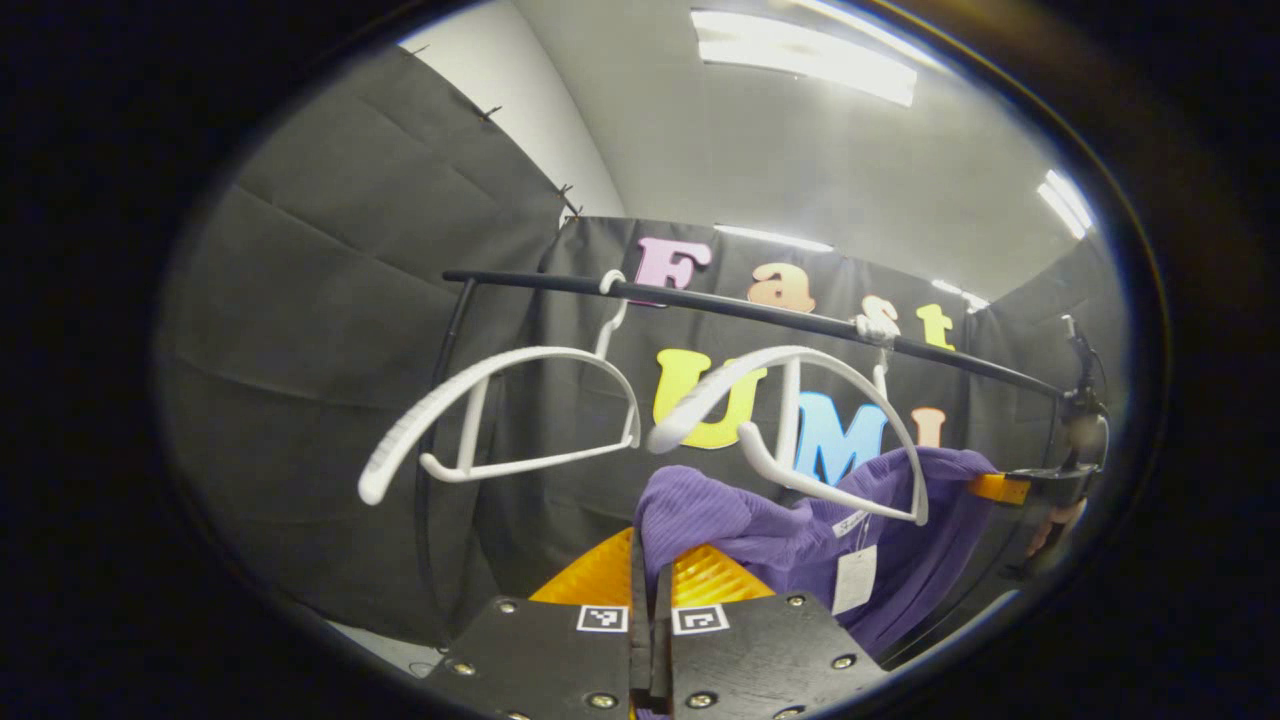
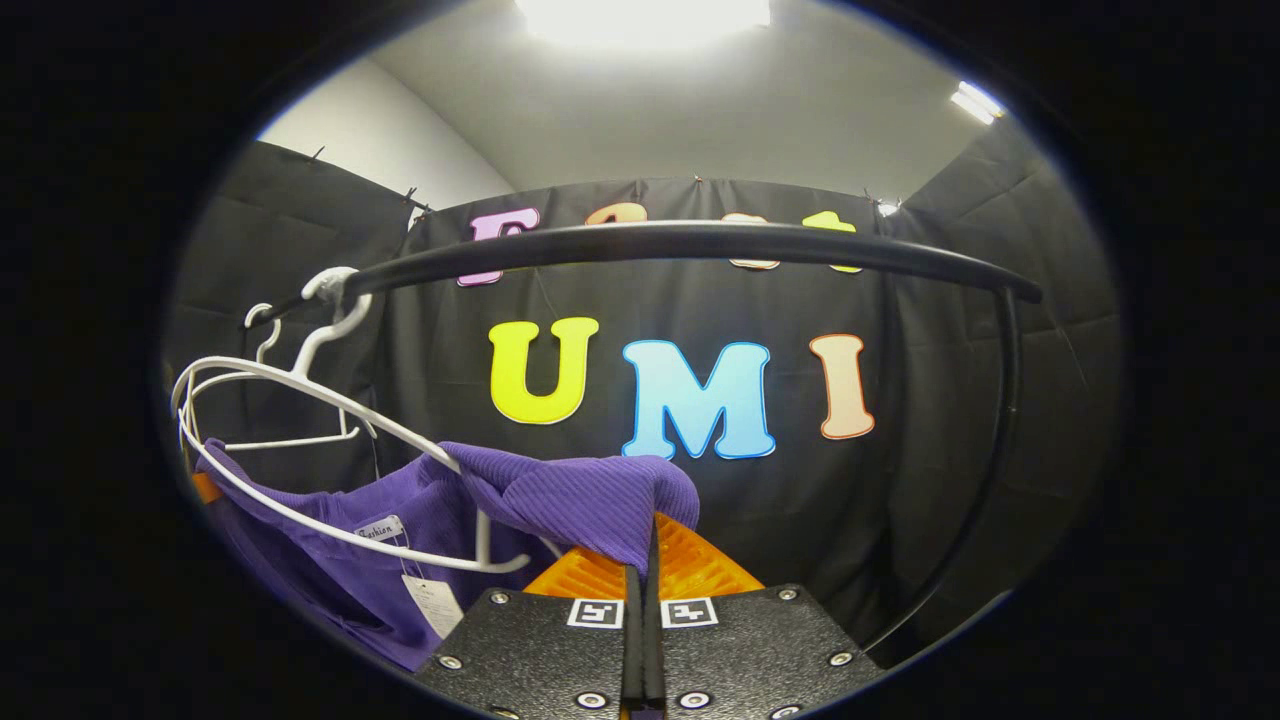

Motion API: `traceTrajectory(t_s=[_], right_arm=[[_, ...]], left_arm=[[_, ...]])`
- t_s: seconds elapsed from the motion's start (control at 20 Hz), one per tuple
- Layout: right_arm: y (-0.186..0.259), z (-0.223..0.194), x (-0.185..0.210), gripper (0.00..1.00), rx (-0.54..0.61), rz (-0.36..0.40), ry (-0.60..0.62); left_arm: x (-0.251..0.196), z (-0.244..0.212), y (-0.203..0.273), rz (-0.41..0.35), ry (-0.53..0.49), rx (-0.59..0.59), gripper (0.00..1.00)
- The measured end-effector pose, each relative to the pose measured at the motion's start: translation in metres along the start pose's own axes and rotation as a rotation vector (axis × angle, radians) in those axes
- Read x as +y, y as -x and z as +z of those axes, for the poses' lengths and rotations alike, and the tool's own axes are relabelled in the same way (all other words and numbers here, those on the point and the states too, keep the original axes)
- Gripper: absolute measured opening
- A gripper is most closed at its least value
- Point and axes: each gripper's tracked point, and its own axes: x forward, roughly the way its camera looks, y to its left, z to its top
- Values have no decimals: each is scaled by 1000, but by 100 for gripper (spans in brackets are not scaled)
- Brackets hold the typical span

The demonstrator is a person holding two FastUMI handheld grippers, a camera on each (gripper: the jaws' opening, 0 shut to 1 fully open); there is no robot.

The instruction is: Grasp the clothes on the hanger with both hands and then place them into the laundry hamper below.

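Left gripper (image 1: 650, 580) — fingers closed together, a fold of the purple garment (image 1: 850, 520) pinched between them at one shoulder.

Right gripper (image 2: 640, 565) — fingers likewise closed, clamped on the garment's opposite shoulder fold. In the left gripper view it appears far off at the garment's other end (image 1: 1040, 487).

Purple garment (image 2: 420, 540) — ribbed knit, paper tag dangling near the collar; it sags between the two grippers, low under the rail. The near white hanger (image 1: 800, 430) has one arm lying across the cloth at the neckline, so whether the garment is fully free of it cannot be told.

Step in hand, by judgement: both grasps made, garment coming off the hanger; lowering into the hamper not yet done. Next move calls for both grippers drawing the collar clear of the hanger arm, then descending together.

Surroundings — black rail (image 2: 680, 243) overhead, its upright post at one side; a second white hanger (image 1: 500, 410), bare, hangs beside the first. The near hanger's arm is the likely snag.
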Motion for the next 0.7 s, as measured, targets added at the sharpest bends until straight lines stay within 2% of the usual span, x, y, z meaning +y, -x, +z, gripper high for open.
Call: traceTrajectory(t_s=[0.4, 0.7], right_arm=[[-11, -17, -54, 0, 20, -46, 11], [-10, -30, -84, 0, 38, -40, 6]], left_arm=[[-45, -21, -19, -18, 3, 30, 1], [-77, -38, -14, -8, 12, 59, 1]])
